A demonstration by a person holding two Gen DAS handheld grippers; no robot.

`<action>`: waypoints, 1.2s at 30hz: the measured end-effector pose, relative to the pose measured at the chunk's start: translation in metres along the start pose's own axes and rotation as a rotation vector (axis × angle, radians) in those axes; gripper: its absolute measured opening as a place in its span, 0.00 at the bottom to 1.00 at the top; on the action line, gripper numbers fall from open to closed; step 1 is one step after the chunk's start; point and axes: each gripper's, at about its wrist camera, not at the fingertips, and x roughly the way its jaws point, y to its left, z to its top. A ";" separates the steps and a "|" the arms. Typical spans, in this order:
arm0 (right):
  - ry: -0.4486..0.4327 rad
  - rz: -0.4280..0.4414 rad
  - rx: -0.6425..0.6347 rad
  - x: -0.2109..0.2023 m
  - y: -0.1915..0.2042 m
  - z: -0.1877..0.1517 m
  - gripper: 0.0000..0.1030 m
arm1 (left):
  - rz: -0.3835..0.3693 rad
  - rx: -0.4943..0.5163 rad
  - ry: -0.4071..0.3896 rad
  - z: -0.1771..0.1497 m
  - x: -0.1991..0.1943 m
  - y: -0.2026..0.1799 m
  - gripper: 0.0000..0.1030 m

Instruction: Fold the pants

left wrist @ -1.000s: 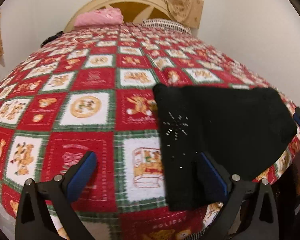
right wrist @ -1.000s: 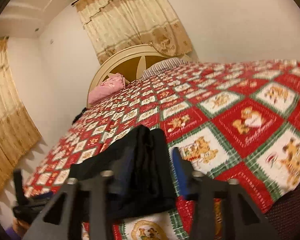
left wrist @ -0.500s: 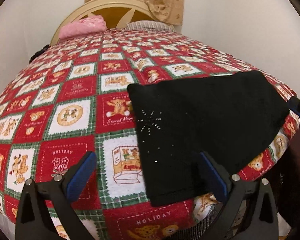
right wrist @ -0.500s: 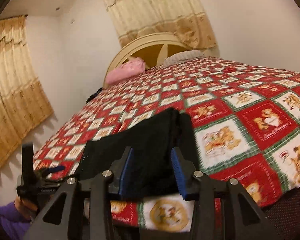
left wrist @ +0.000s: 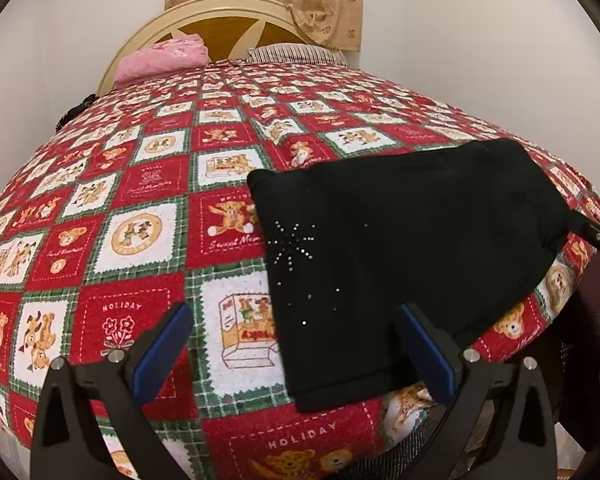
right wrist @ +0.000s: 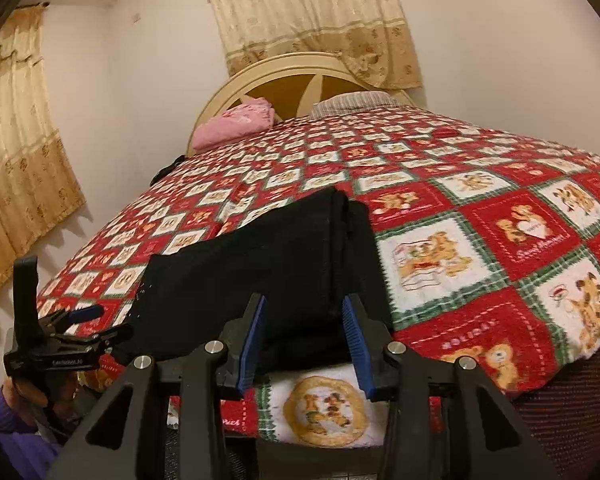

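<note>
The black pants (left wrist: 400, 248) lie folded flat near the foot edge of the bed, with a small starburst of studs near their left side. My left gripper (left wrist: 296, 352) is open and empty, just short of the pants' near left corner. In the right wrist view the pants (right wrist: 268, 264) lie straight ahead. My right gripper (right wrist: 304, 340) is open with its blue pads either side of the pants' near right end, not holding it. The left gripper (right wrist: 66, 332) also shows there at the far left.
A red, white and green teddy-bear bedspread (left wrist: 140, 240) covers the bed. A pink pillow (left wrist: 160, 60) and a striped pillow (left wrist: 296, 54) lie at the cream headboard (left wrist: 220, 12). Curtains (right wrist: 20, 140) hang on the left. The bed's foot edge is close below both grippers.
The right gripper has opened and let go of the pants, which now lie flat. Both grippers have drawn back slightly toward the foot edge.
</note>
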 end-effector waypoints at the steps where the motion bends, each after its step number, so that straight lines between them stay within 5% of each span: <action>1: -0.003 -0.001 -0.027 0.000 0.005 -0.001 0.40 | -0.001 -0.001 0.001 0.000 0.000 0.000 1.00; 4: -0.001 -0.019 -0.075 0.004 0.013 -0.002 0.40 | -0.007 -0.003 0.006 -0.001 0.001 -0.001 1.00; 9: 0.043 0.027 0.018 0.022 0.001 -0.003 0.39 | -0.017 -0.012 0.037 -0.004 0.006 0.000 1.00; 10: 0.040 0.034 0.026 0.023 0.000 -0.004 0.34 | -0.017 -0.016 0.039 -0.004 0.007 0.000 1.00; 11: 0.037 0.042 0.017 0.023 0.001 -0.004 0.07 | -0.017 -0.021 0.038 -0.004 0.006 0.001 1.00; 12: 0.046 0.053 0.002 0.023 0.004 -0.005 0.07 | -0.017 -0.026 0.036 -0.004 0.005 0.001 1.00; 18: 0.027 0.086 -0.056 -0.004 0.013 0.000 0.06 | -0.024 -0.023 0.012 0.001 -0.001 0.003 1.00; 21: 0.069 0.020 -0.081 -0.008 0.005 -0.004 0.06 | -0.053 -0.021 0.006 0.009 0.000 0.000 1.00; 28: 0.082 0.008 -0.003 0.007 -0.014 -0.011 0.07 | -0.164 0.106 -0.037 0.035 0.003 -0.055 1.00; 33: 0.115 0.058 0.041 0.002 -0.021 -0.007 0.17 | -0.134 0.145 0.027 0.036 0.037 -0.095 1.00; 36: 0.025 -0.004 0.046 -0.018 -0.025 0.009 0.34 | -0.133 0.148 -0.019 0.028 0.034 -0.092 1.00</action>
